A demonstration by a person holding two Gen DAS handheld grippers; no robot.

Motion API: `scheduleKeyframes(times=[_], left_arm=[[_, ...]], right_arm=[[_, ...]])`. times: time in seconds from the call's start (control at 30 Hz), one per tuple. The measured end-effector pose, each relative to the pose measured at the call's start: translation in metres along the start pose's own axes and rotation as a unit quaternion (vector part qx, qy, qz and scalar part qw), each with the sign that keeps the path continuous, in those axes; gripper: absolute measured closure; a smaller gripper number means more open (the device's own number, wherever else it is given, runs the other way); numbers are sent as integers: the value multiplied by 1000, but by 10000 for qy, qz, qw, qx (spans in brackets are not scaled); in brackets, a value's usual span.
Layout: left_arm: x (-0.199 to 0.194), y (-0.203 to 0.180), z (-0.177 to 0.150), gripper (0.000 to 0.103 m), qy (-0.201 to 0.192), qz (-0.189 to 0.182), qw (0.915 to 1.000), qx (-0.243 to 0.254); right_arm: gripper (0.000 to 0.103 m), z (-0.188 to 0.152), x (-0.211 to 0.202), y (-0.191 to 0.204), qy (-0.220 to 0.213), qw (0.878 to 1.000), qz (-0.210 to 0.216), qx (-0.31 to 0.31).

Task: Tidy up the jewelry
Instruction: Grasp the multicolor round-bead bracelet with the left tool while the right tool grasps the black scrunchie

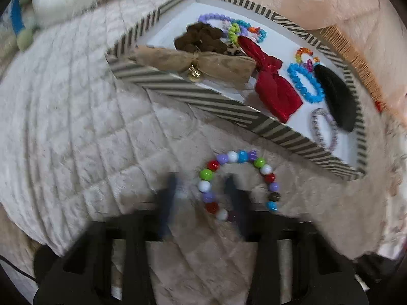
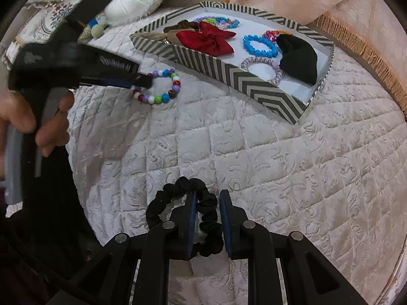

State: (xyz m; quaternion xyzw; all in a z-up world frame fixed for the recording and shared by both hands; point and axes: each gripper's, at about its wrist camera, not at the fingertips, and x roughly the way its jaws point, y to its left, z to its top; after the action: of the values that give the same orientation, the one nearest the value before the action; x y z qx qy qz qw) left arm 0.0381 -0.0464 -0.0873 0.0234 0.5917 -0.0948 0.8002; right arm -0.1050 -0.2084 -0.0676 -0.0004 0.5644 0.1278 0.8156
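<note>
A quilted cream bed cover (image 2: 254, 152) carries a shallow tray (image 2: 229, 73) with a black-and-white striped wall and a white floor.

In the tray are seen a red bow (image 2: 206, 39), a tan bow (image 1: 193, 62) with a small gold bell, a brown scrunchie (image 1: 201, 38), a blue bead bracelet (image 2: 260, 45), a lilac coil hair tie (image 2: 262, 70), a black fabric piece (image 2: 297, 58) and a cluster of small coloured bead rings (image 1: 236, 29) at the far end.

A multicoloured bead bracelet (image 1: 239, 183) lies on the bed cover just outside the tray's near wall. The left gripper (image 1: 203, 193) is held over it by a hand (image 2: 38, 122), pointing steeply down. Its fingers are blurred in the left wrist view. One finger is seen inside the ring of beads and the other outside it, with the near-left arc of beads between them. Whether the pads press on the beads cannot be told.

A black scrunchie (image 2: 178, 203) lies on the bed cover, well apart from the tray. The right gripper (image 2: 208, 213) is pinched on its right side, with one finger inside the loop and the other outside.
</note>
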Motion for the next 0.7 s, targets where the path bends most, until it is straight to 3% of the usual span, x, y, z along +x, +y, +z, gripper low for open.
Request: scheduleKeyframes(times=[0.07,0.3,0.7], left_arm=[[-2,5,2,95,15,-221,9997,-38],[-44,15,2,95,-276,-560,9980,112],[-104,16,2,95,-691,-568,9953,370]], right_arm=[[90,-1,-3,1,-50,10000,36,-17],[91,0,-23,1,-403,9989,152,182],[91,7,-66,0,-998,9933,341,480]])
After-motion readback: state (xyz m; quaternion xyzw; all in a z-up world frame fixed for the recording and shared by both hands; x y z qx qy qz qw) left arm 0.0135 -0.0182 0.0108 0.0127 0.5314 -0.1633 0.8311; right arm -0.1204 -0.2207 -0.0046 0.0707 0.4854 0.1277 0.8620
